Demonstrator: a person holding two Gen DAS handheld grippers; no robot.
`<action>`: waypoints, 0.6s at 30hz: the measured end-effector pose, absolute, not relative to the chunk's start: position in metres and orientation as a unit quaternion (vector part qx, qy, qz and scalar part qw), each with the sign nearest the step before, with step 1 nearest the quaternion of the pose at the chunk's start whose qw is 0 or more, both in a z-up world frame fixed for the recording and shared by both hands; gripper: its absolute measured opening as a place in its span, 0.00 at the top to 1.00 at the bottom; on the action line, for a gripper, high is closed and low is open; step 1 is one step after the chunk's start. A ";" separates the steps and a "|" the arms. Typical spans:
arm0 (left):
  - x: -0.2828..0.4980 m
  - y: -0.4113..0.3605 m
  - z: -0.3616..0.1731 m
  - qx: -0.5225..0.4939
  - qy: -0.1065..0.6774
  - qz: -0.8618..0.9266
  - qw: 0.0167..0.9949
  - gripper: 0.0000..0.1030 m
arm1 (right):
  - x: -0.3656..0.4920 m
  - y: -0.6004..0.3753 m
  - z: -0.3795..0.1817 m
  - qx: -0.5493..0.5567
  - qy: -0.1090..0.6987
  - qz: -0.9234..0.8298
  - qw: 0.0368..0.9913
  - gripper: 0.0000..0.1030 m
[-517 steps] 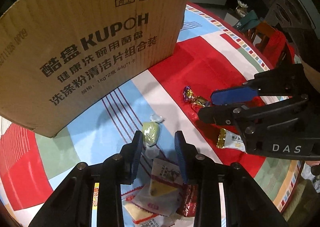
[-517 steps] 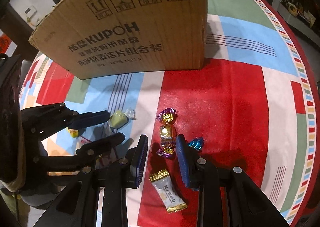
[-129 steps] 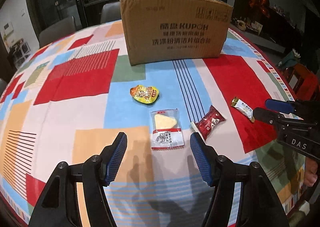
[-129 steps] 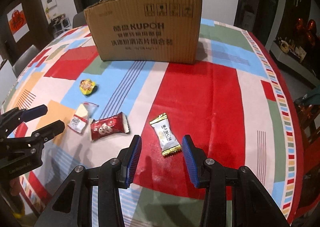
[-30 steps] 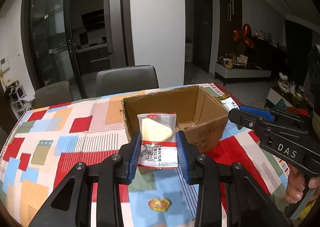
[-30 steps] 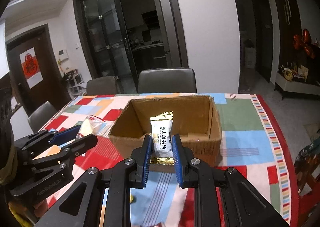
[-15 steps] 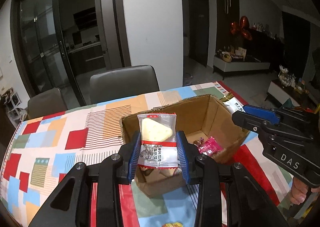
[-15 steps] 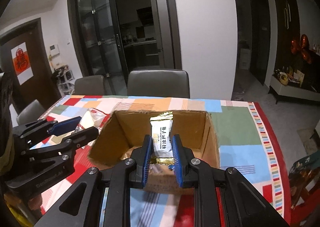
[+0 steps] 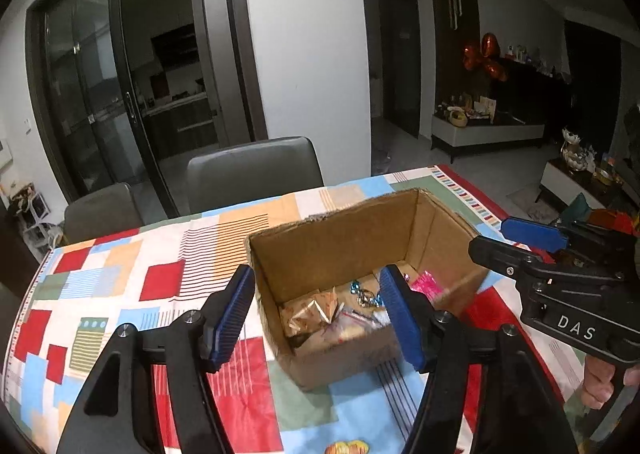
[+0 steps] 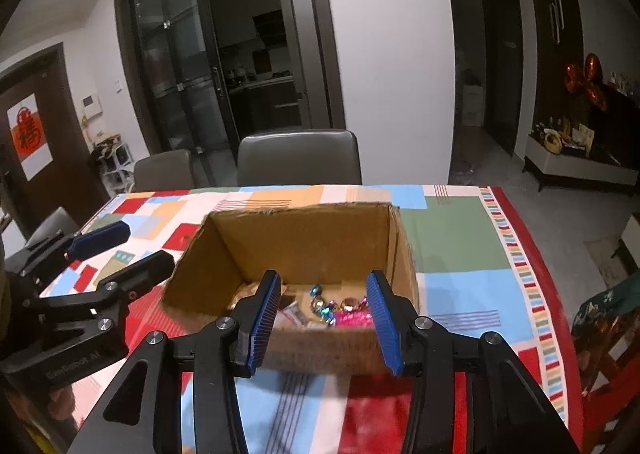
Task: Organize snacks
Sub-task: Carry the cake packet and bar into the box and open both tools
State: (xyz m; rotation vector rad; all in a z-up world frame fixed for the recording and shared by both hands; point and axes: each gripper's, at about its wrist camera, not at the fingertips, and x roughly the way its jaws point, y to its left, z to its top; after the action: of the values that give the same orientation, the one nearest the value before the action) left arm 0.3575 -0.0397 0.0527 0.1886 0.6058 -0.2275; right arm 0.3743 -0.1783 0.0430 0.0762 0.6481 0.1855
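Observation:
An open cardboard box [image 9: 352, 242] [image 10: 300, 238] stands on the patchwork tablecloth. On its floor lie several snacks: a gold wrapper [image 9: 316, 310], a pink packet [image 9: 430, 286] [image 10: 352, 318], small foil candies [image 10: 320, 304] and a white packet [image 10: 292, 312]. My left gripper [image 9: 316, 286] hovers over the box's near left corner, jaws opening, nothing between them. My right gripper [image 10: 322, 286] hangs over the near wall, jaws also opening and empty. Each gripper shows in the other's view: the right gripper [image 9: 492, 238], the left gripper [image 10: 146, 246].
An orange snack [image 9: 346, 448] lies on the tablecloth [image 9: 160, 278] close below my left gripper. Grey chairs [image 9: 256, 170] [image 10: 300, 158] stand behind the table's far edge. A hand [image 9: 596, 386] holds the right gripper's handle. A red chair [image 10: 608, 374] stands at the right.
Both grippers have opened. The clear packet with the triangular cake left the left jaws and the white-and-gold packet left the right jaws; both are gone from view above the box.

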 end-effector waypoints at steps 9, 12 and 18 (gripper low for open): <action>0.304 -0.022 0.052 0.068 0.280 -0.107 0.952 0.36 | 0.322 -0.165 0.040 0.038 0.312 0.123 0.941 0.55; 0.286 -0.014 0.048 0.057 0.281 -0.105 0.952 0.36 | 0.306 -0.160 0.038 0.036 0.311 0.130 0.941 0.51; 0.255 -0.004 0.036 0.058 0.279 -0.089 0.954 0.35 | 0.278 -0.152 0.029 0.027 0.312 0.135 0.940 0.49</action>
State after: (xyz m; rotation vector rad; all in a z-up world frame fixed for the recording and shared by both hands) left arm 0.2552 -0.0039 0.0362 0.1187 0.5670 -0.1814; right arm 0.2776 -0.1519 0.0292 0.0550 0.6362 0.2758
